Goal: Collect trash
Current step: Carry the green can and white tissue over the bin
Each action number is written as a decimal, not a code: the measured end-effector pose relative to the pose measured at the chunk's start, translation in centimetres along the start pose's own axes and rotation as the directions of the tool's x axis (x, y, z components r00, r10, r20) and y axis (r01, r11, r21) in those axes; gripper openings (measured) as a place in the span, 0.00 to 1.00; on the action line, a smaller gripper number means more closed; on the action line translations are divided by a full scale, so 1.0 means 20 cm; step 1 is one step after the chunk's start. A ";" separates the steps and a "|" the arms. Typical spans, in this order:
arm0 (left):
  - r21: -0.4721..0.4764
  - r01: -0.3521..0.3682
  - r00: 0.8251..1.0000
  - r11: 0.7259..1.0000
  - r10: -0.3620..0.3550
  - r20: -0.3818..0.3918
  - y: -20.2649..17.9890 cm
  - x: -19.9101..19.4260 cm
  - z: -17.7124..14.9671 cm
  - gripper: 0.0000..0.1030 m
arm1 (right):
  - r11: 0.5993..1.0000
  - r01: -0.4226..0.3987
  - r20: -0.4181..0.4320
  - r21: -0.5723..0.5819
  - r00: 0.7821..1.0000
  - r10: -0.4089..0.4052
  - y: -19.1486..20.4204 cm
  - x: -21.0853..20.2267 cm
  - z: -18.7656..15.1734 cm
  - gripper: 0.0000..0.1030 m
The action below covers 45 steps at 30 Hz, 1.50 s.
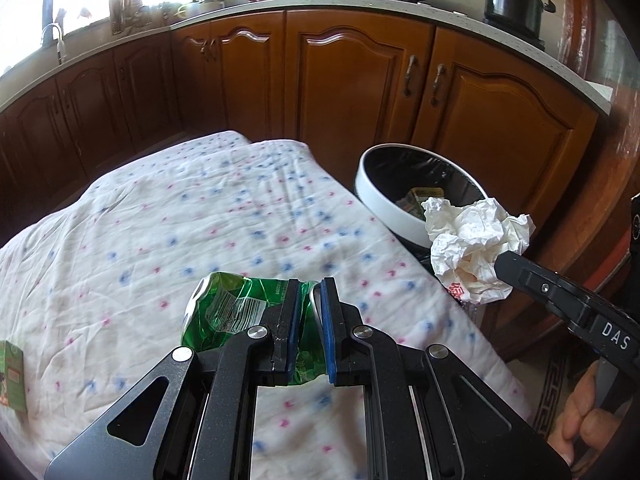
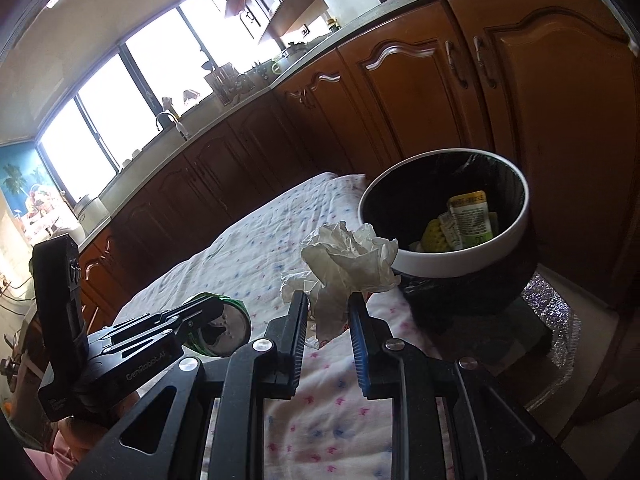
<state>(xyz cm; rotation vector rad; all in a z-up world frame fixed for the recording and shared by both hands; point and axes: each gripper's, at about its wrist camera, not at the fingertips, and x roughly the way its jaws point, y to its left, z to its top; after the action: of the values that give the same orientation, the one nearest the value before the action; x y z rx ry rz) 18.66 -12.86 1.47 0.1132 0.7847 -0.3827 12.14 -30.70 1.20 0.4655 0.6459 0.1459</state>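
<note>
I am pinching a crushed green can [image 1: 236, 312] between my left gripper's [image 1: 310, 292] blue pads [image 1: 327, 320], holding it above the spotted cloth [image 1: 200, 220] on the table. My right gripper [image 2: 328, 308] is squeezing a crumpled white paper wad [image 2: 344, 264] between its fingers, lifted off the cloth near the table's edge, just beside the bin [image 2: 460, 252]. The bin, white-rimmed and lined with a black bag, is sitting beside the table and already holding a yellow packet [image 2: 468, 216] and other scraps. A green carton [image 1: 12, 376] is lying at the cloth's left edge. Brown cabinets [image 1: 360, 80] are standing behind.
</note>
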 end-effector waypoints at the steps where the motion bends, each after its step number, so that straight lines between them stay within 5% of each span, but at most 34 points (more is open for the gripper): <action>1: 0.003 0.002 1.000 1.000 -0.002 0.001 -0.01 0.00 0.01 0.09 | 1.000 0.001 0.002 0.001 1.000 -0.001 -0.01 0.00 0.01 0.20; 25: 0.084 0.042 0.999 0.996 -0.042 0.000 -0.25 0.12 0.17 0.09 | 0.997 0.063 0.063 0.053 0.996 -0.066 -0.24 -0.12 0.11 0.21; 45: 0.133 0.097 0.995 0.986 -0.097 -0.008 -0.46 0.37 0.56 0.09 | 0.990 0.138 0.004 -0.010 0.990 -0.138 -0.37 0.04 0.32 0.21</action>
<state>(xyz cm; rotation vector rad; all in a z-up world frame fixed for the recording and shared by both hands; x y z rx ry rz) 27.43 -26.16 4.50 0.2005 0.7678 -0.5277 16.70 -39.47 1.82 0.4097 0.6712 0.0173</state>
